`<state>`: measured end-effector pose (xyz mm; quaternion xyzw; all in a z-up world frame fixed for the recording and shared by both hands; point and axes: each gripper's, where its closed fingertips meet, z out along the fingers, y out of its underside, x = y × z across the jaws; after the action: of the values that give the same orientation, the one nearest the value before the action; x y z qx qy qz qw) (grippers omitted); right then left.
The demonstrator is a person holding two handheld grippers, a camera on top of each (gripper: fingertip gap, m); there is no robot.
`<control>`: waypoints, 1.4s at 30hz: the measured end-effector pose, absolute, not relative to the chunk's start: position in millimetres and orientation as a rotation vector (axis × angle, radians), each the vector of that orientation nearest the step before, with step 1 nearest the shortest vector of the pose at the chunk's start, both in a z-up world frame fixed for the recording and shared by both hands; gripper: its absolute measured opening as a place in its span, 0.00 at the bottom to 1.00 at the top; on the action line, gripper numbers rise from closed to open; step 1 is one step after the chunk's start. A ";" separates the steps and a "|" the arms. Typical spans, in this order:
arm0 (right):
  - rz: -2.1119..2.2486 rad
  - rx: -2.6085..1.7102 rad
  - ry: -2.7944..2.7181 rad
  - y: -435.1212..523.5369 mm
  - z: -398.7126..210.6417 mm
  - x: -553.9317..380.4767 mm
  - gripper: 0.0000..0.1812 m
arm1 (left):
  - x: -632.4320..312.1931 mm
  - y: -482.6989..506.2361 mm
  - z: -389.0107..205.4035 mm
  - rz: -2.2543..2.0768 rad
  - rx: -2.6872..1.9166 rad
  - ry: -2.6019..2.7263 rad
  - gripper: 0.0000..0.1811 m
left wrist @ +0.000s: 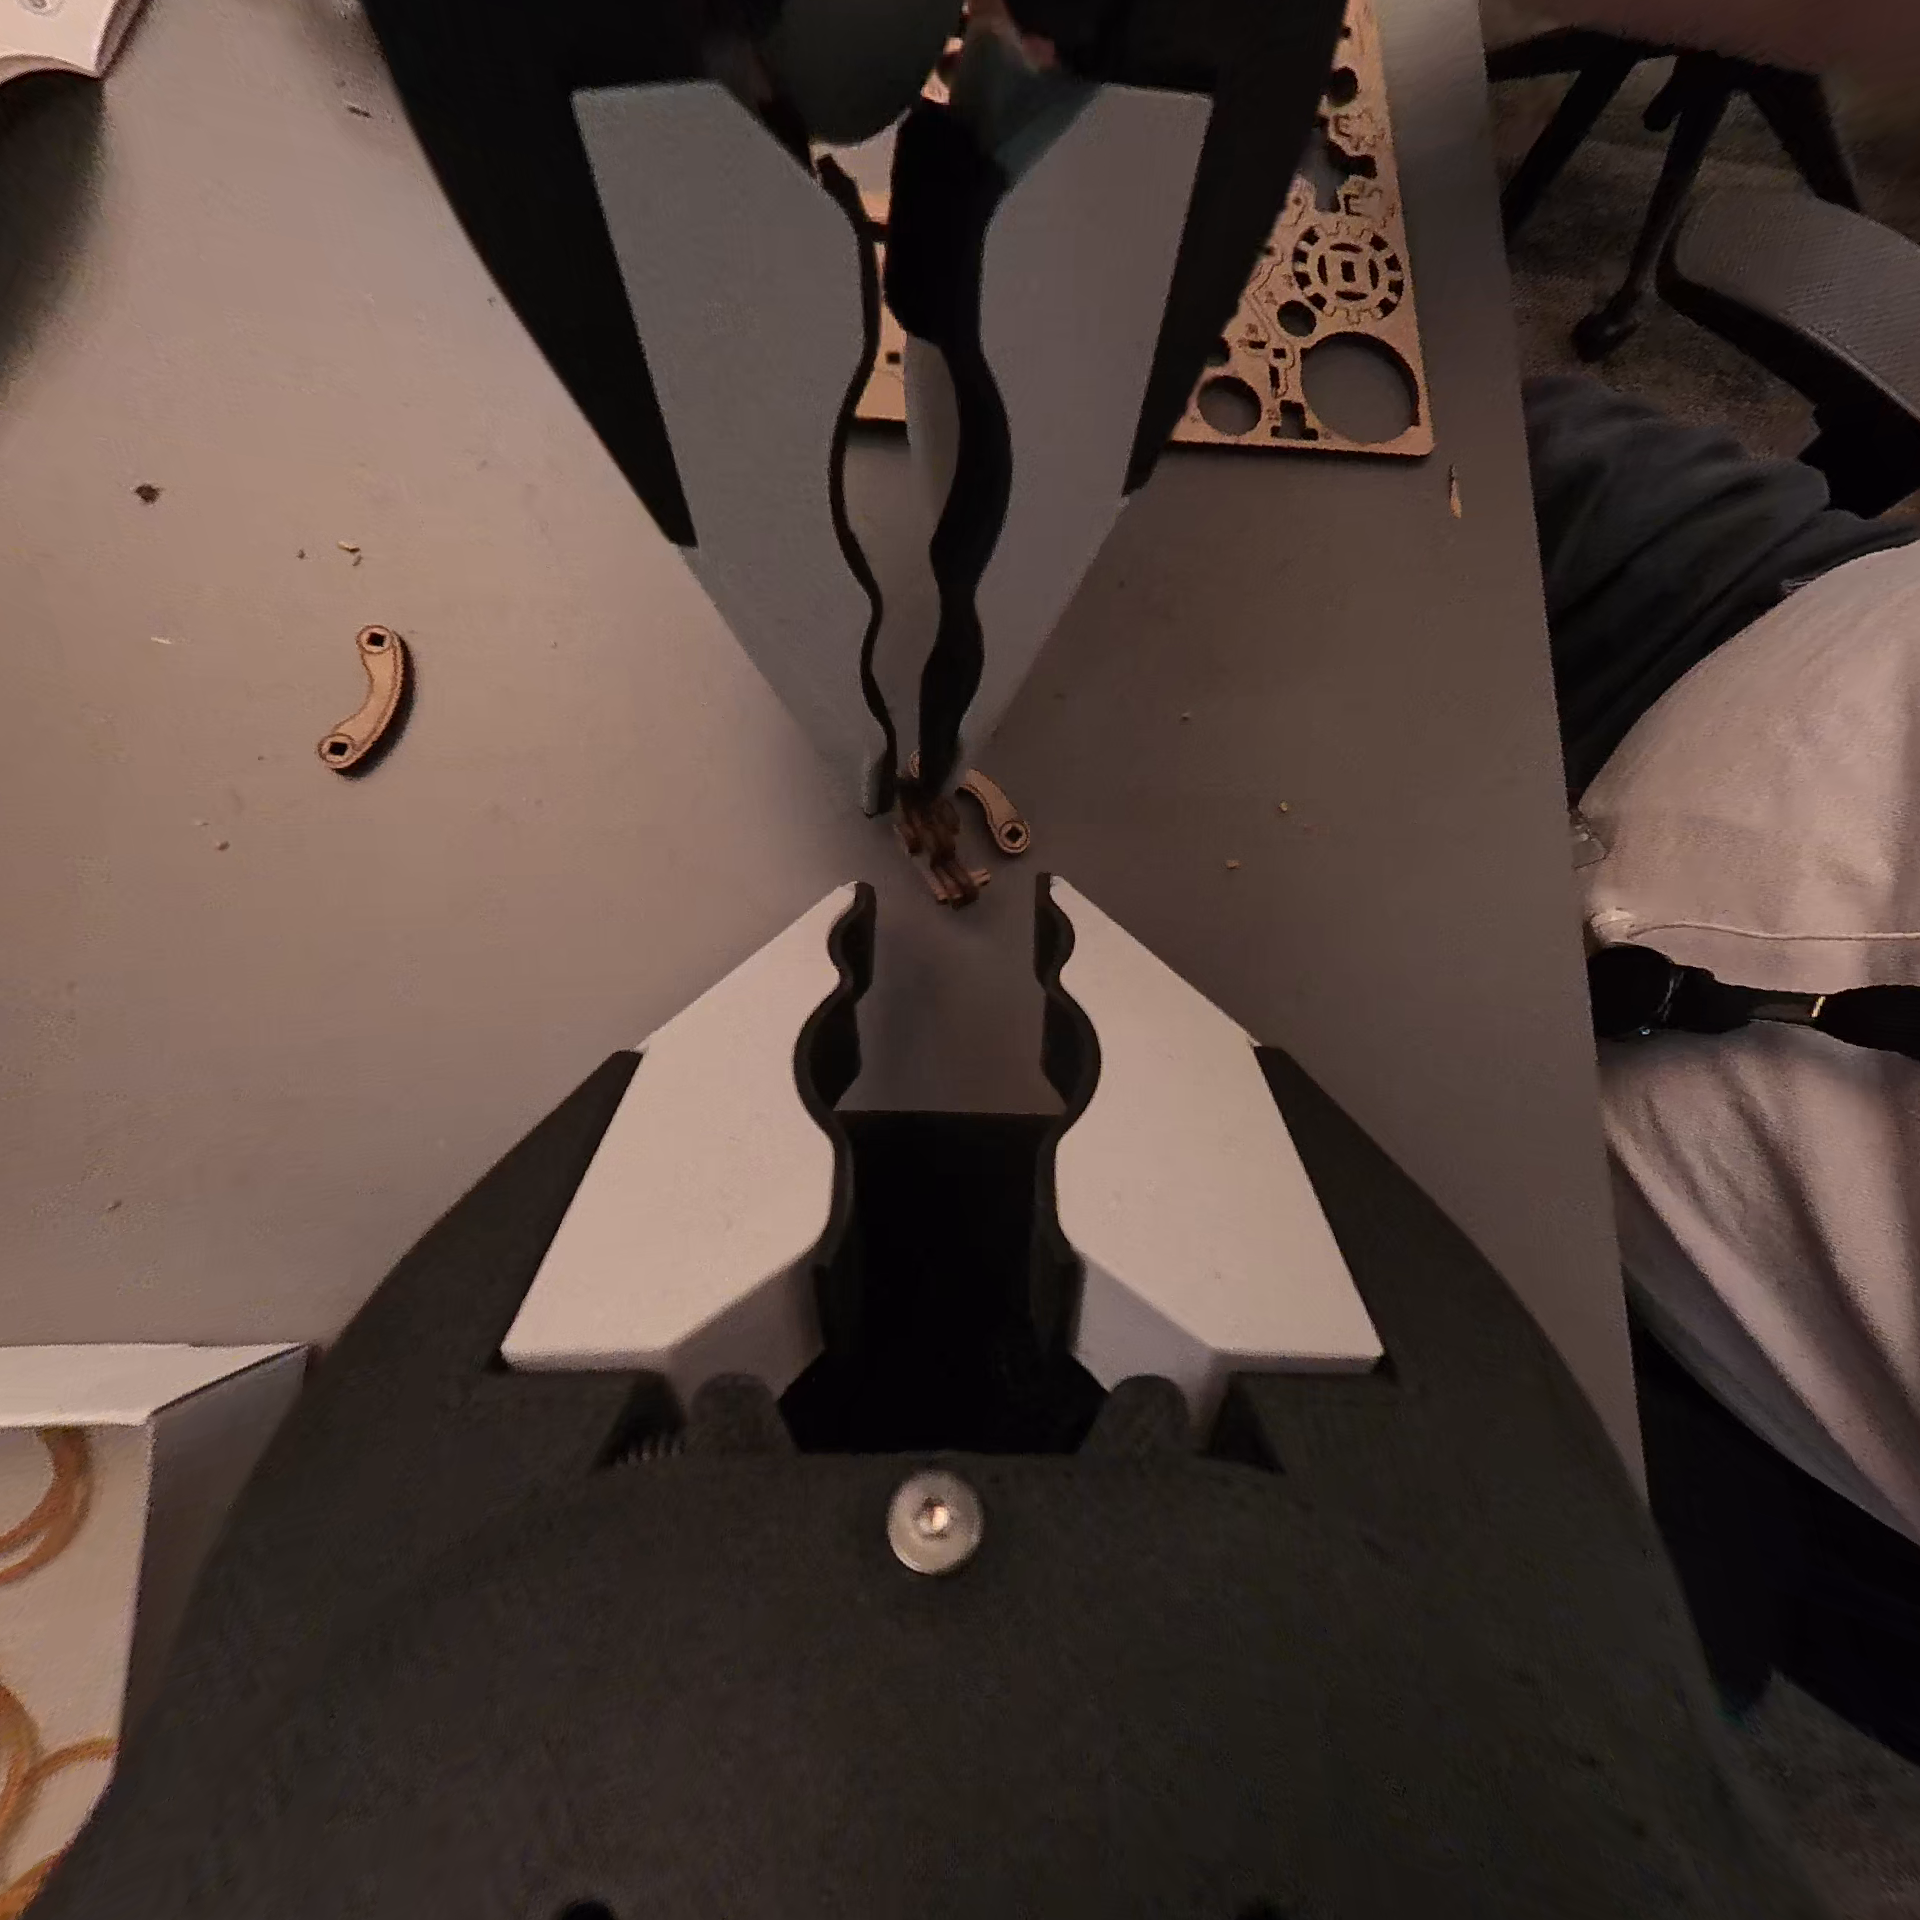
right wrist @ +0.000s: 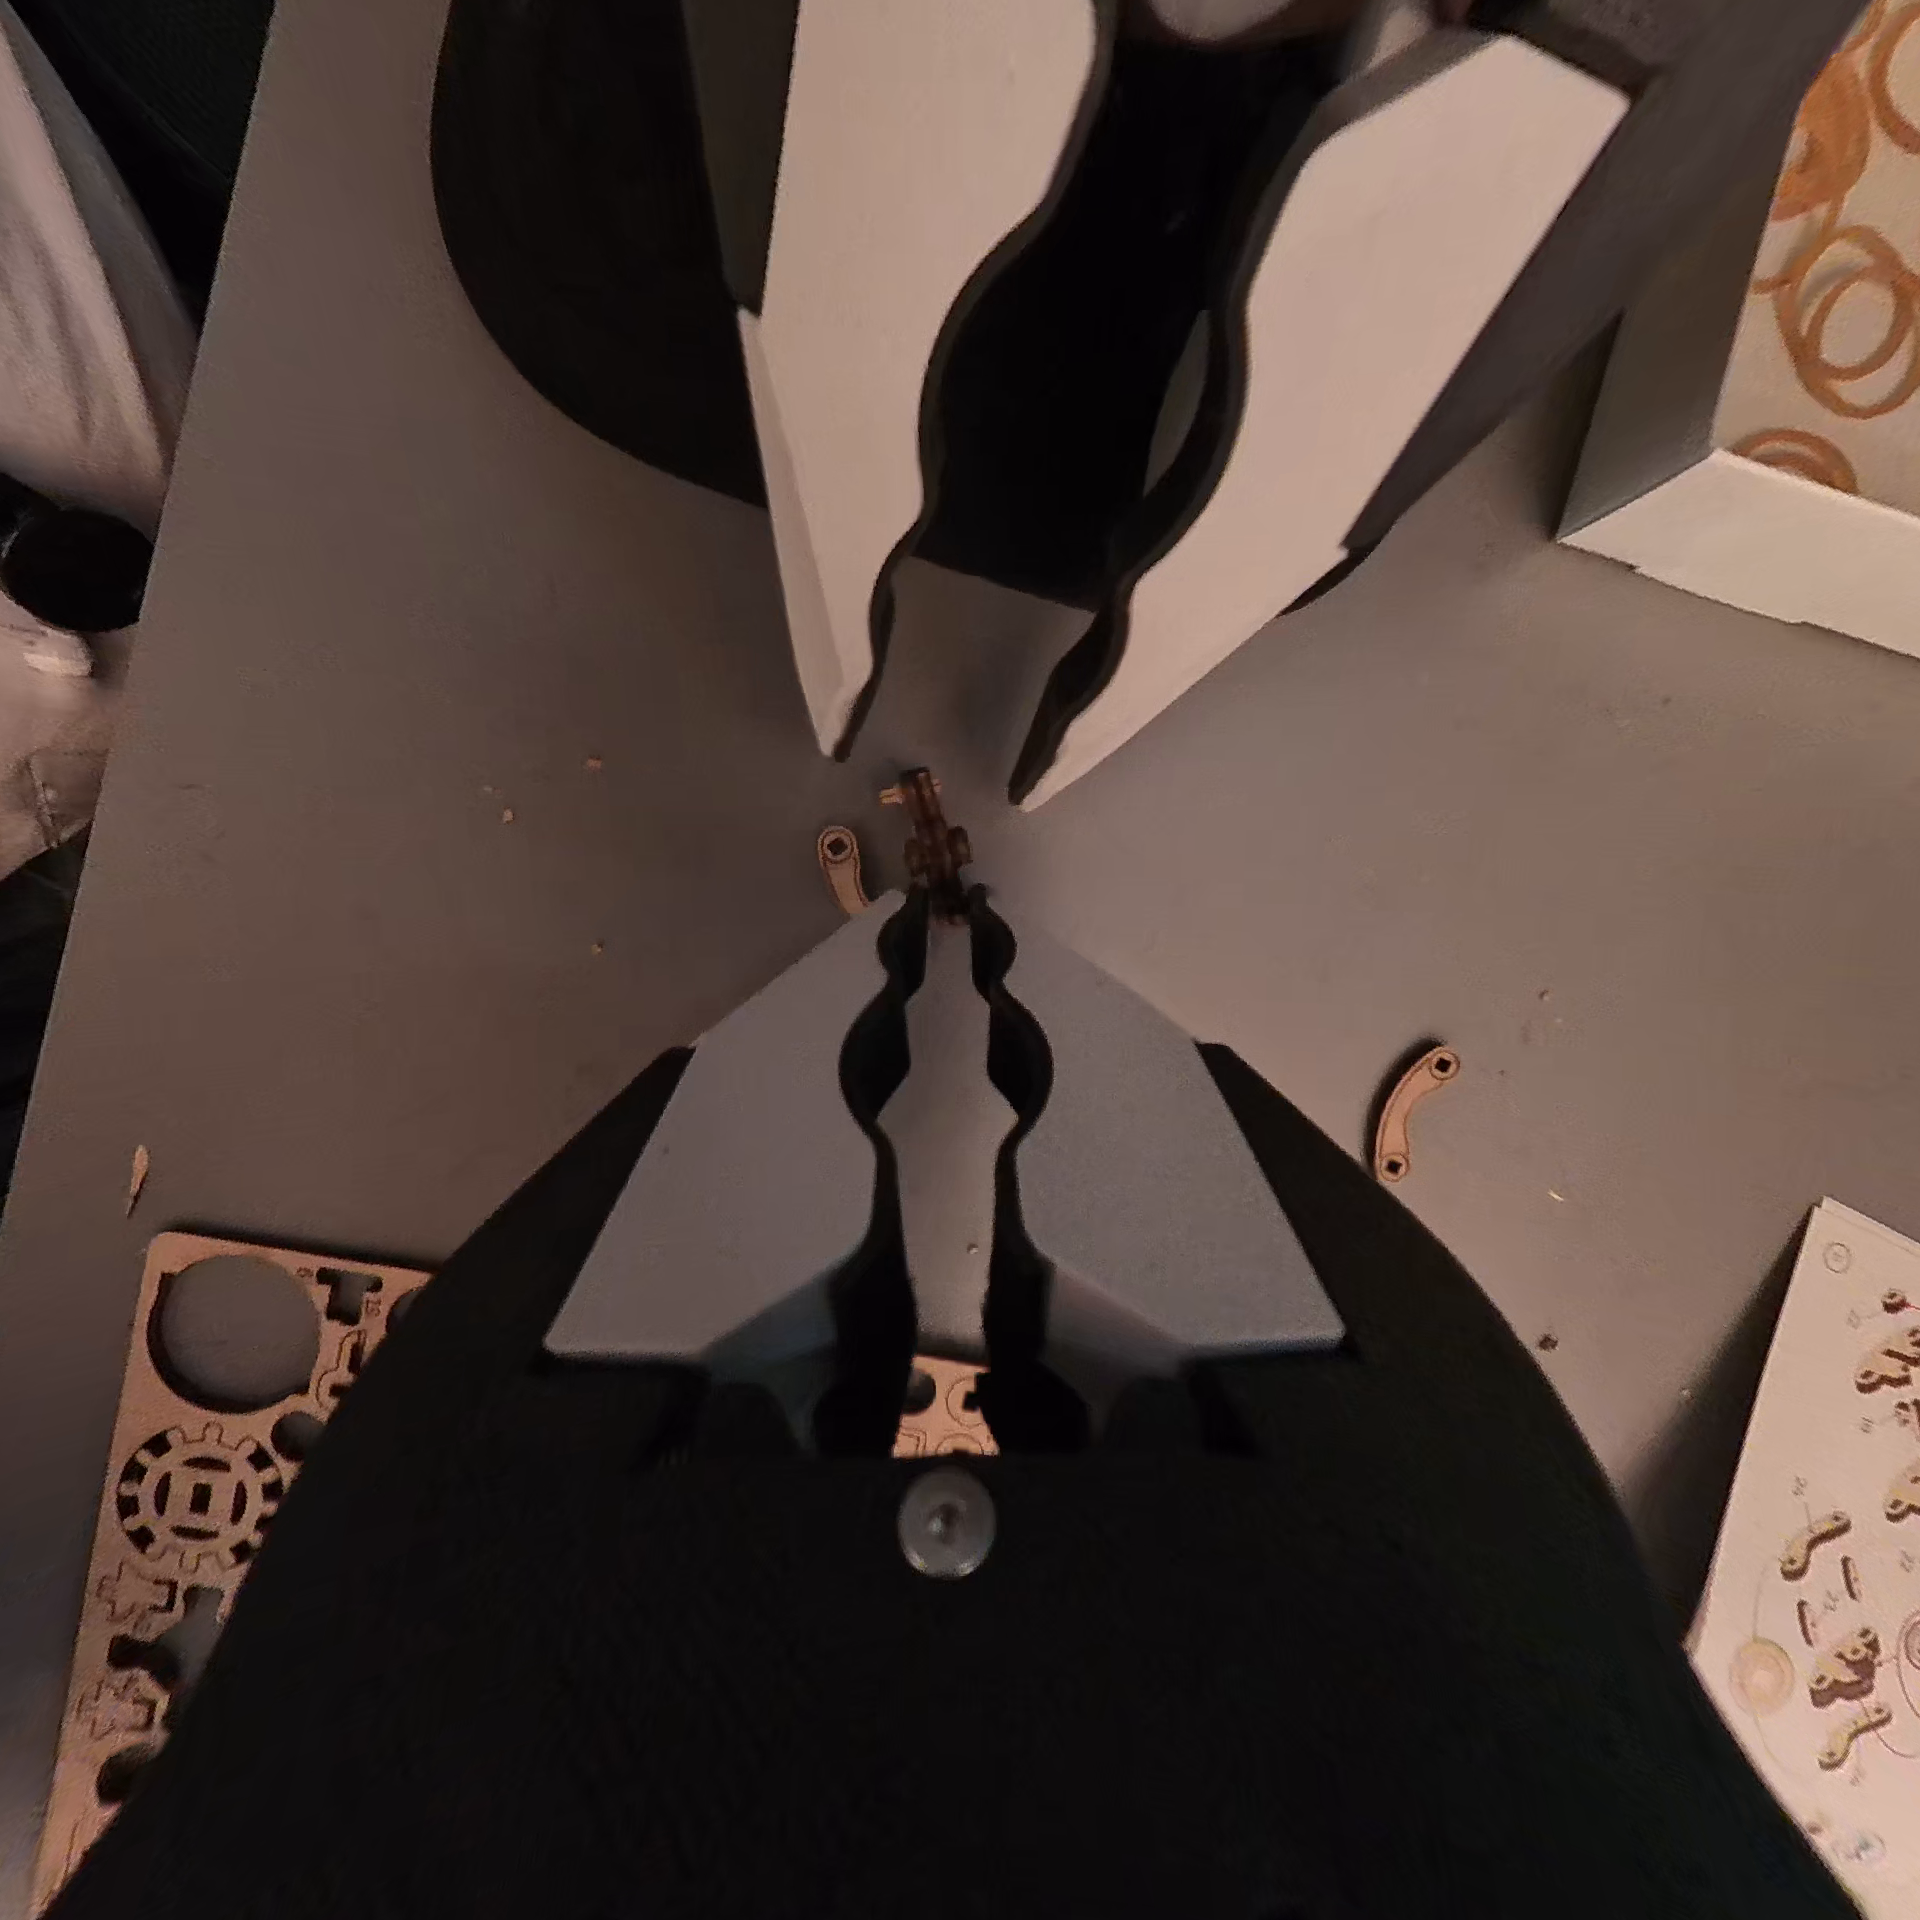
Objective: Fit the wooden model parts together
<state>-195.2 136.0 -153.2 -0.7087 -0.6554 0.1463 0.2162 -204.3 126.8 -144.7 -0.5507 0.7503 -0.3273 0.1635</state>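
A small dark wooden assembly (right wrist: 935, 844) is pinched at its near end by my right gripper (right wrist: 940, 900), which is shut on it just above the grey table (right wrist: 416, 831). In the left wrist view the same assembly (left wrist: 940, 847) hangs from the right gripper (left wrist: 912, 795), which comes in from the top. My left gripper (left wrist: 956, 891) is open and empty, its tips on either side of the assembly's free end; it also shows in the right wrist view (right wrist: 930, 774). One curved wooden link (left wrist: 1000, 812) lies beside the assembly; another (left wrist: 366, 698) lies apart to the left.
A laser-cut wooden parts sheet (left wrist: 1340, 312) lies at the table's far side. A white box of rubber bands (left wrist: 62, 1507) stands near my left gripper. An instruction sheet (right wrist: 1829, 1558) lies at the right. A person's clothed leg (left wrist: 1766, 1039) and a chair (left wrist: 1787, 270) are beyond the table edge. Less than 4 cm separates the two grippers' tips.
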 end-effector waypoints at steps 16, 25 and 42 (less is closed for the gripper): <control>0.366 -1.954 -1.674 140.6 -148.6 -189.0 0.02 | -196.6 137.0 -136.5 -0.921 -1.510 2.065 0.20; 0.408 -1.905 -1.622 140.3 -139.4 -193.2 0.02 | -187.7 128.3 -138.9 -0.901 -1.433 2.064 0.16; 0.656 -1.845 -1.388 137.1 -95.5 -185.7 0.02 | -172.9 132.0 -110.1 -1.055 -1.403 1.851 0.13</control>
<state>-185.7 137.1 -95.5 -0.7164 -0.5389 0.2546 0.3625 -172.9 132.0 -110.1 -0.5260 0.6943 -0.3957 0.2910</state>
